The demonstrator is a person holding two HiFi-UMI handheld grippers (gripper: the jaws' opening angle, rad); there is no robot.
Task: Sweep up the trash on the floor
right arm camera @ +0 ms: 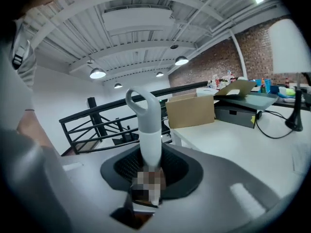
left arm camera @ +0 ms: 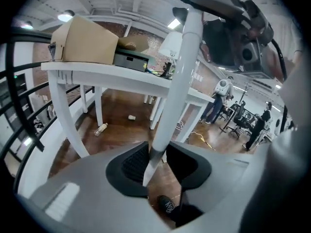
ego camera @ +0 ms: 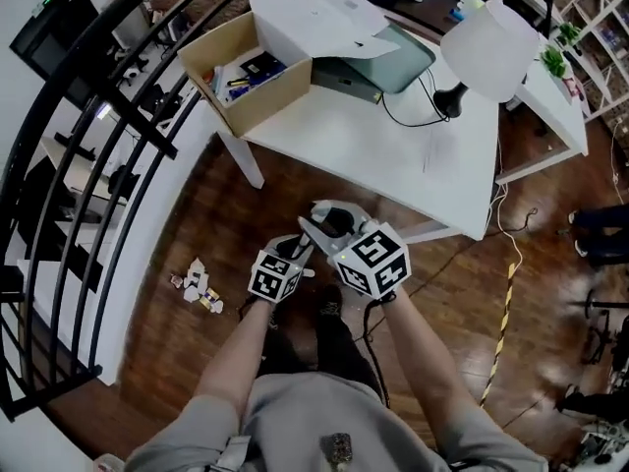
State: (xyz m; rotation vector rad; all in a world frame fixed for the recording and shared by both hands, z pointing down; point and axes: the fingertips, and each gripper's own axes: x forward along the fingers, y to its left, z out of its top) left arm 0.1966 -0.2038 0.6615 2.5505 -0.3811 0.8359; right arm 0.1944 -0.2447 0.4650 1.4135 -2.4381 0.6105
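Observation:
Trash, a small heap of crumpled scraps (ego camera: 198, 287), lies on the wooden floor to my left by the railing. My left gripper (ego camera: 293, 252) is shut on a long white pole (left arm camera: 171, 101) that runs up between its jaws. Close beside it, my right gripper (ego camera: 339, 226) is shut on a white handle with a loop at its top (right arm camera: 147, 125). Both sit in front of my body near the table's front edge. The lower ends of pole and handle are hidden. In the left gripper view a bottle (left arm camera: 100, 128) and a cup (left arm camera: 131, 116) lie on the floor under the table.
A white table (ego camera: 393, 155) stands ahead with a cardboard box (ego camera: 246, 77), a lamp (ego camera: 488, 52) and a grey case. A black railing (ego camera: 88, 165) bounds the left side. A yellow cable (ego camera: 503, 323) runs across the floor at right. My shoe (left arm camera: 167, 205) is below the left gripper.

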